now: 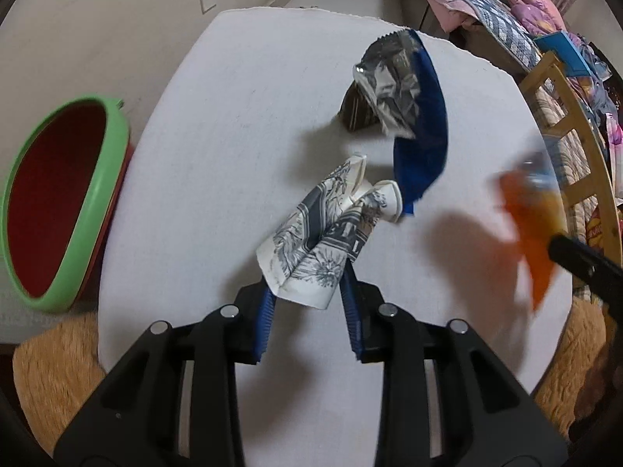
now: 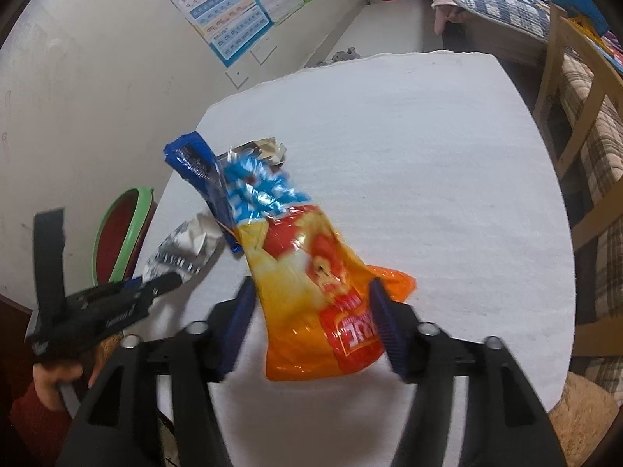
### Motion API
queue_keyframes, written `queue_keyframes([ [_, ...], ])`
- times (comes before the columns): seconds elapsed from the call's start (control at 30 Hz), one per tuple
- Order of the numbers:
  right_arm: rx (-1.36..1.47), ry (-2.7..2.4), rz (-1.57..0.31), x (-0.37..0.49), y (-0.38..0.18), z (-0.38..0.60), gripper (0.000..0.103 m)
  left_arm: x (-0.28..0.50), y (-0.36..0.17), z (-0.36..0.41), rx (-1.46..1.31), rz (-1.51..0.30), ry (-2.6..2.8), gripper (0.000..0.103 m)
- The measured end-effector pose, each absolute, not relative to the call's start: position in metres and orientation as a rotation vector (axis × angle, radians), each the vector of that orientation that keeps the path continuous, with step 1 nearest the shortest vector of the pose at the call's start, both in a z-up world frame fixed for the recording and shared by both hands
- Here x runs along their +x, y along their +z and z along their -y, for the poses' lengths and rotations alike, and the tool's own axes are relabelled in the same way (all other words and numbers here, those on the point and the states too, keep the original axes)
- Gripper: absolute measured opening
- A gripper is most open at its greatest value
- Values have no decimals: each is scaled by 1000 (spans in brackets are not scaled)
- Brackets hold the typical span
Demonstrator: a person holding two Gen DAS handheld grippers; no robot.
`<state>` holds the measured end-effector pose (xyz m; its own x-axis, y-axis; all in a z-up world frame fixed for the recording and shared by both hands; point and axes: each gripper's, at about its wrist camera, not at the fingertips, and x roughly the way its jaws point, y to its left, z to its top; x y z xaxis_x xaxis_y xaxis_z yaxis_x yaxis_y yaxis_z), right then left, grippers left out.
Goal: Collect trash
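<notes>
My left gripper is shut on a crumpled white paper with grey print, held above the white table. Beyond it a blue and silver foil wrapper lies on the table. My right gripper is shut on an orange and yellow chip bag, lifted over the table and blurred; the bag also shows in the left wrist view. The blue wrapper and the paper show behind it in the right wrist view. A green-rimmed red bin stands left of the table.
The bin also shows in the right wrist view. A wooden chair and a bed with blankets stand on the right. A tan cushion lies below the table's near edge. A wall with posters is on the left.
</notes>
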<state>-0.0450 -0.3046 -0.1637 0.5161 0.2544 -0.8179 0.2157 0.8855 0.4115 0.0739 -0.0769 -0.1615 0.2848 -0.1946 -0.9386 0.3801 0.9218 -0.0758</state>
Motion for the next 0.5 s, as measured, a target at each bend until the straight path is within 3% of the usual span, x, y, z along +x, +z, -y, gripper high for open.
queue_keyframes([
  [0.13, 491, 34, -1049, -43, -166, 300, 73, 62, -165, 76, 176, -1228, -390, 31],
  [0.3, 440, 40, -1081, -39, -173, 289, 73, 57, -175, 81, 191, -1249, -397, 31],
  [0.37, 416, 46, -1093, -38, -177, 284, 64, 57, -177, 83, 196, -1250, -403, 31],
  [0.43, 407, 51, -1106, -38, -180, 281, 42, 58, -178, 86, 204, -1247, -405, 31],
  [0.5, 402, 53, -1109, -37, -182, 279, 39, 59, -178, 86, 202, -1244, -403, 31],
])
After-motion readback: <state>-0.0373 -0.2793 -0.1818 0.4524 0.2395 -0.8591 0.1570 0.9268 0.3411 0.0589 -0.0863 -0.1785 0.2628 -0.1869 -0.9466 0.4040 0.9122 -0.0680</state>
